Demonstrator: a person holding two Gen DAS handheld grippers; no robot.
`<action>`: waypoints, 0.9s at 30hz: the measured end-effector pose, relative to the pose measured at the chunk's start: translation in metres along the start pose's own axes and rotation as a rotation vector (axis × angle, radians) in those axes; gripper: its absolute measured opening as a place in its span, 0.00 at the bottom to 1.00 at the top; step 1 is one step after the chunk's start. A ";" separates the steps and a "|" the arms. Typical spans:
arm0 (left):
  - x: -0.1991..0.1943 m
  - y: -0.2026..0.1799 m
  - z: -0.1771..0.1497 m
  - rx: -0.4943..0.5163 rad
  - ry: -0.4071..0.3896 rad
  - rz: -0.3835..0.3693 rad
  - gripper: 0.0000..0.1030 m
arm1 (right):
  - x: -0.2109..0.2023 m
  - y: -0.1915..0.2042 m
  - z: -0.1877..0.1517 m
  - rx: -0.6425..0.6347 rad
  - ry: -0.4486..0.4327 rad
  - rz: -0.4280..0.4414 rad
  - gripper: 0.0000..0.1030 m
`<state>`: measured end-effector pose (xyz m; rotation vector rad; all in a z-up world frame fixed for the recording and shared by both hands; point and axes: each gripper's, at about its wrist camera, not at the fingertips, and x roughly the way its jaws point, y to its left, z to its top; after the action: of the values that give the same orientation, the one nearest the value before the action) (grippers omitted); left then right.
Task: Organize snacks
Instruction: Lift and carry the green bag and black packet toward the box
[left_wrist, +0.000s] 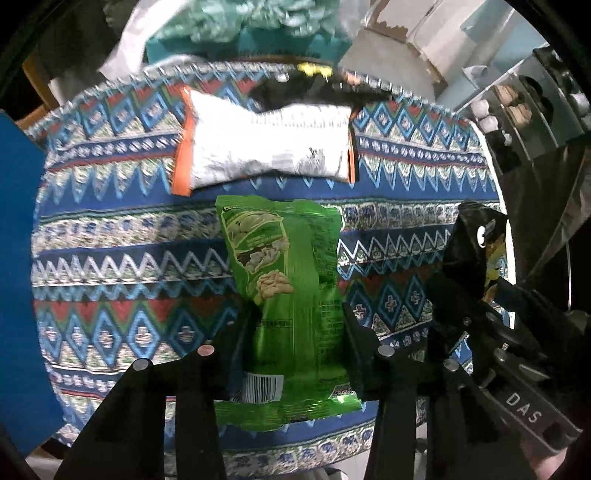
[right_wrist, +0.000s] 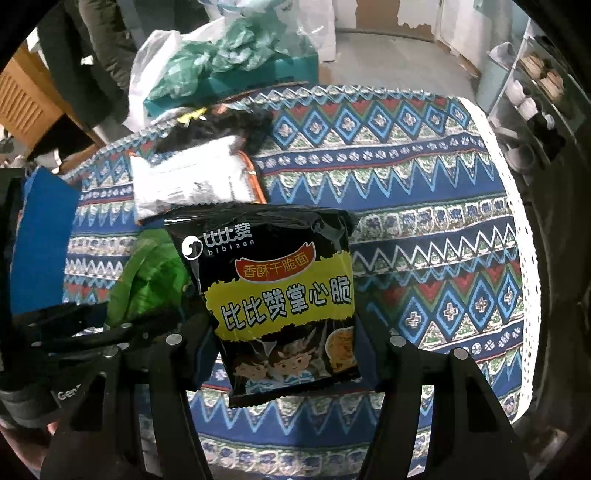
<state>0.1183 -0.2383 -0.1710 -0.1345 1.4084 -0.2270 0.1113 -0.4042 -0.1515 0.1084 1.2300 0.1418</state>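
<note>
My left gripper (left_wrist: 297, 332) is shut on a green snack bag (left_wrist: 284, 280), held above the patterned tablecloth (left_wrist: 110, 258). My right gripper (right_wrist: 286, 347) is shut on a black and yellow snack bag (right_wrist: 280, 295); that bag also shows at the right of the left wrist view (left_wrist: 480, 251). The green bag shows at the left of the right wrist view (right_wrist: 147, 277). A silver and orange bag (left_wrist: 266, 144) lies on the cloth farther back, also in the right wrist view (right_wrist: 192, 181). A dark bag (right_wrist: 225, 125) lies behind it near the far edge.
A blue box (left_wrist: 18, 258) stands at the table's left edge. Green crumpled plastic on a teal box (right_wrist: 236, 62) sits beyond the table. A shelf with small jars (right_wrist: 535, 99) stands at the right. The cloth's right half (right_wrist: 424, 221) is bare.
</note>
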 end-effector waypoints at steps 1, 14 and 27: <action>-0.006 0.001 0.000 0.002 -0.011 0.004 0.43 | -0.002 0.002 0.000 -0.002 -0.004 0.003 0.60; -0.079 0.033 -0.019 0.047 -0.167 0.069 0.43 | -0.037 0.043 0.005 -0.046 -0.063 0.039 0.60; -0.138 0.079 -0.037 0.044 -0.294 0.113 0.43 | -0.061 0.111 0.018 -0.146 -0.115 0.090 0.60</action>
<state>0.0680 -0.1276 -0.0620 -0.0491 1.1138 -0.1380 0.1032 -0.3052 -0.0708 0.0443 1.0967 0.2987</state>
